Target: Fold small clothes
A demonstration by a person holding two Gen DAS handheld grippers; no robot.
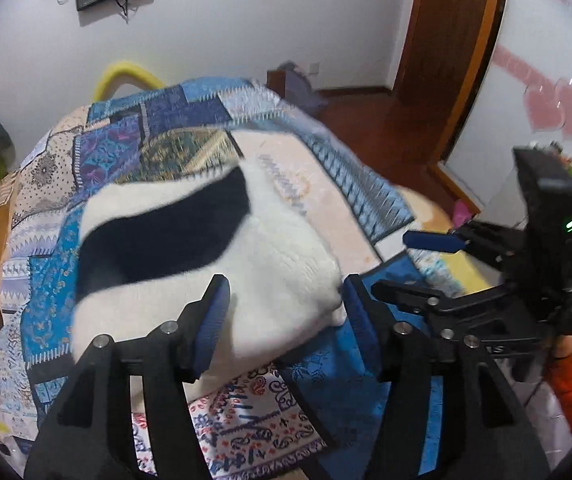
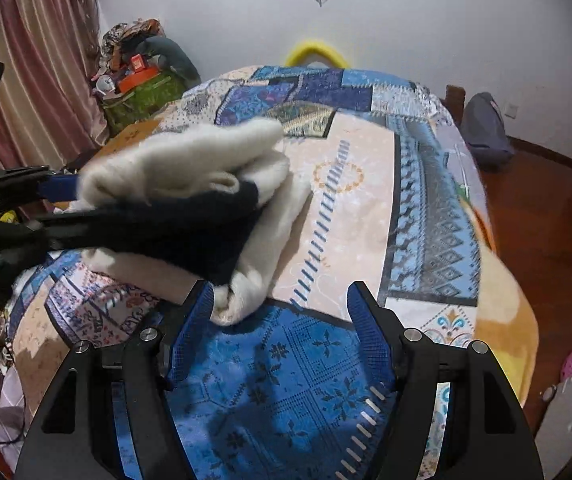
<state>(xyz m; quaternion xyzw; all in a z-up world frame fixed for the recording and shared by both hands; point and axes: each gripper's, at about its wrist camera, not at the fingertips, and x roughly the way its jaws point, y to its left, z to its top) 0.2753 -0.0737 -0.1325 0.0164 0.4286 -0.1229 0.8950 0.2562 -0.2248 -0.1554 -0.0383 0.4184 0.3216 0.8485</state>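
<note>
A folded white fleece garment with a dark navy band [image 1: 206, 248] lies on the patchwork bed cover [image 1: 126, 144]. My left gripper [image 1: 286, 300] is open, its jaws wide on either side of the garment's near edge. In the right wrist view the same garment [image 2: 190, 192] lies bunched left of centre, and the left gripper [image 2: 46, 200] reaches it from the left. My right gripper [image 2: 282, 304] is open and empty, its left fingertip [image 2: 202, 300] touching the garment's near corner. The right gripper also shows in the left wrist view [image 1: 434, 240], held in a hand with an orange sleeve.
The bed [image 2: 346, 200] fills most of both views. A pile of bags and clothes [image 2: 142, 80] and a pink curtain [image 2: 34, 60] stand at the far left. A yellow hoop [image 2: 314, 50] rises behind the bed. A wooden floor [image 2: 538, 220] and door frame [image 1: 442, 40] lie to the right.
</note>
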